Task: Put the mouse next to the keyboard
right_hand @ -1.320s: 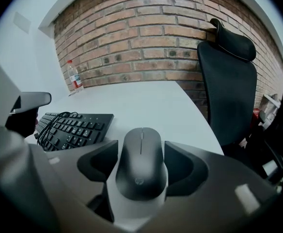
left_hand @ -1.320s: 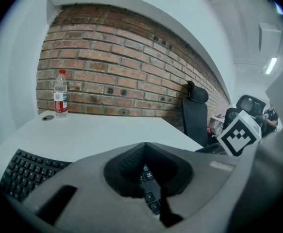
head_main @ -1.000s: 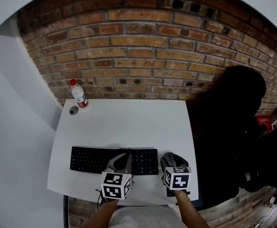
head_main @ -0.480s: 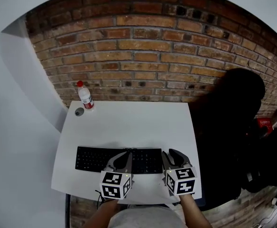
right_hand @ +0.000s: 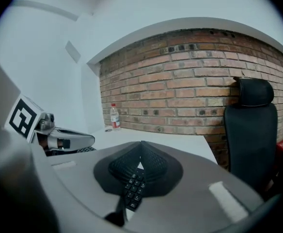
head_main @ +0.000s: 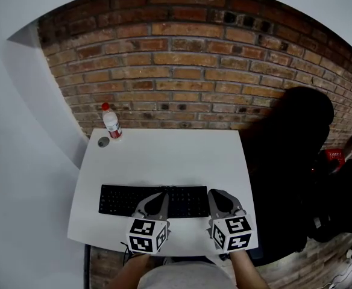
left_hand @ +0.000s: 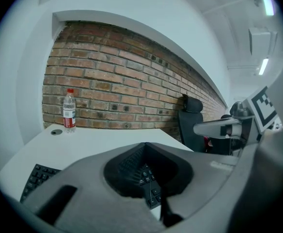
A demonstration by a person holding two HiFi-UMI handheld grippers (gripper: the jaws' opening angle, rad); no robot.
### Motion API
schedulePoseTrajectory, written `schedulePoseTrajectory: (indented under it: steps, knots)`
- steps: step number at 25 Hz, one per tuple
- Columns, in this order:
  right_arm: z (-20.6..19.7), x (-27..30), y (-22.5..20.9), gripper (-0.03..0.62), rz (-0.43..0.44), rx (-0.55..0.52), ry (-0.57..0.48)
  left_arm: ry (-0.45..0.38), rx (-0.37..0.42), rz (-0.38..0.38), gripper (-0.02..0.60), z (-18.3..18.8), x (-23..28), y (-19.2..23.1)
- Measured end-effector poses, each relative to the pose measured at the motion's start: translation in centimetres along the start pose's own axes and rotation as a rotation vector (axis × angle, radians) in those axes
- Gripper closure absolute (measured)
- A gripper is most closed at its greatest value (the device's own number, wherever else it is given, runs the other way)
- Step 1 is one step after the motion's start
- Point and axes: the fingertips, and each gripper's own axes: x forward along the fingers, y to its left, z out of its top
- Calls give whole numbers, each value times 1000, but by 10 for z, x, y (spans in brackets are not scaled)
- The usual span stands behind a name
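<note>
A black keyboard (head_main: 128, 200) lies along the near part of the white table (head_main: 164, 155). My left gripper (head_main: 161, 195) hovers over the keyboard's right half, its jaws shut and empty; keys (left_hand: 149, 181) show through the gap below its pads. My right gripper (head_main: 217, 193) sits just past the keyboard's right end, also shut with nothing between its fingers; keyboard keys (right_hand: 133, 188) show beneath it. No view shows the mouse; the spot under the right gripper is hidden.
A water bottle (head_main: 111, 122) and a small round cap (head_main: 103, 141) stand at the table's far left corner. A black office chair (head_main: 290, 161) is close to the table's right edge. A brick wall (head_main: 182, 71) runs behind.
A second ago the right jaws stood open around a dark mouse right of the keyboard. They have since closed, and the mouse no longer shows. The left gripper has hardly moved.
</note>
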Motion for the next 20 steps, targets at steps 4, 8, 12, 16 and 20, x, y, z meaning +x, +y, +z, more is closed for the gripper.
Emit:
schedulePoseTrajectory:
  steps: [4, 8, 12, 16, 20]
  knots:
    - [1, -4, 6, 583, 7, -18, -13, -1, 0, -8, 589, -1, -3, -1]
    - [0, -8, 5, 583, -6, -17, -20, 3, 1, -17, 589, -4, -4, -4]
    - [0, -8, 5, 583, -11, -15, -26, 6, -4, -21, 589, -6, -4, -4]
    - [-1, -8, 5, 583, -9, -16, -23, 4, -3, -23, 589, -5, -2, -6]
    - [-2, -6, 5, 583, -8, -13, -20, 8, -2, -25, 589, -5, -1, -6]
